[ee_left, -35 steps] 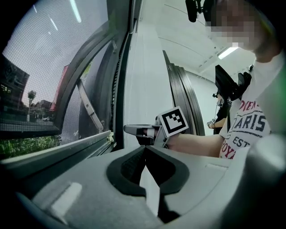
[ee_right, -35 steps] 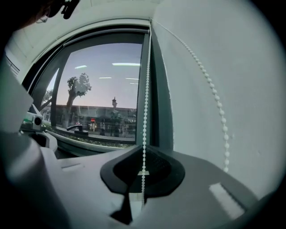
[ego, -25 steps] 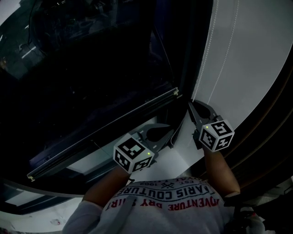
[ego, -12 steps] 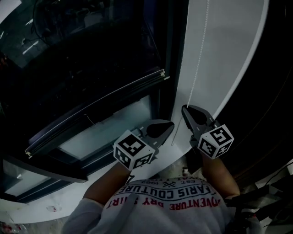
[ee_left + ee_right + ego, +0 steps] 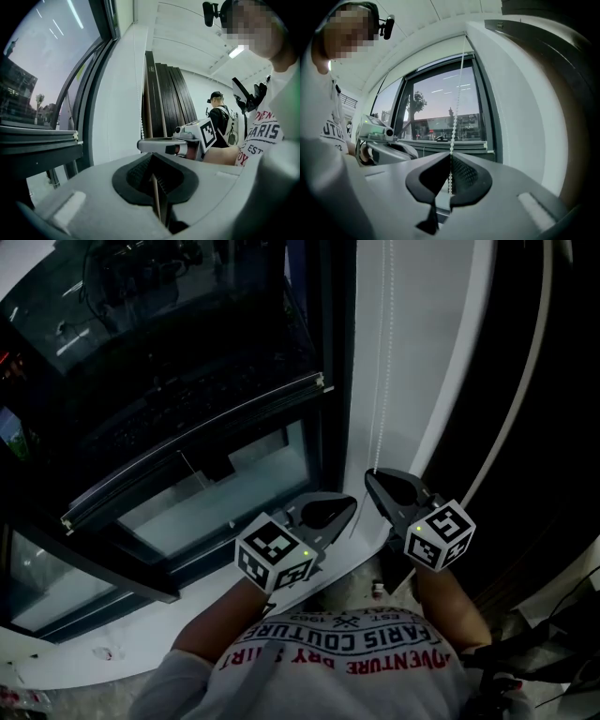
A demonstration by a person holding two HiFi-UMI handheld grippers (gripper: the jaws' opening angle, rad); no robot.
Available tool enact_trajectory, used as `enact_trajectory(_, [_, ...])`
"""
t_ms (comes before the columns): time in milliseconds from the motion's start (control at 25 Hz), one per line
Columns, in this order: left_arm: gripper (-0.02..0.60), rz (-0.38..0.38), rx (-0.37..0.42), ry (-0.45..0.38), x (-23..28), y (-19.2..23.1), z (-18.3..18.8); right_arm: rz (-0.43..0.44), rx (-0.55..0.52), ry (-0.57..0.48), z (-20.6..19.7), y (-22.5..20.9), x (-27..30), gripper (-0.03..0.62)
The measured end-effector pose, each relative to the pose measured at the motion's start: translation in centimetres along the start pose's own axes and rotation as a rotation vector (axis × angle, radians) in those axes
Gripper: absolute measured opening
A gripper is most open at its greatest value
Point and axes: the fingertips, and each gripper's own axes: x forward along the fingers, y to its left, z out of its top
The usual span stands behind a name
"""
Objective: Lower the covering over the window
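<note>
Right gripper [image 5: 450, 161] clamps its jaws on the white bead chain [image 5: 455, 119] hanging beside the window frame; left gripper [image 5: 153, 173] sits just beside it, jaws pressed together, nothing clearly between them. The dark roller blind's bottom rail [image 5: 187, 446] sits partway down the window pane [image 5: 225, 491]

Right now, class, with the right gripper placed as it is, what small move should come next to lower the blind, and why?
Probably a steady pull straight down on the bead chain. The right gripper is shut on it, and the blind's bottom bar hangs only partway down, with window glass uncovered below it.
</note>
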Motion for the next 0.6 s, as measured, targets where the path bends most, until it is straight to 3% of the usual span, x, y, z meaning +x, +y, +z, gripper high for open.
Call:
enact_trajectory(400, [0.003,-0.067,0.011,-0.076,0.5,-3.3,1.4,0.035,0.046,0.083,-4.1,1.4,-2.9,0.006])
enact_trajectory(600, [0.005,-0.056,-0.043,-0.071,0.4,-2.8,0.9,0.073,0.040,0.143,-6.4,3.4,-3.3,0.006])
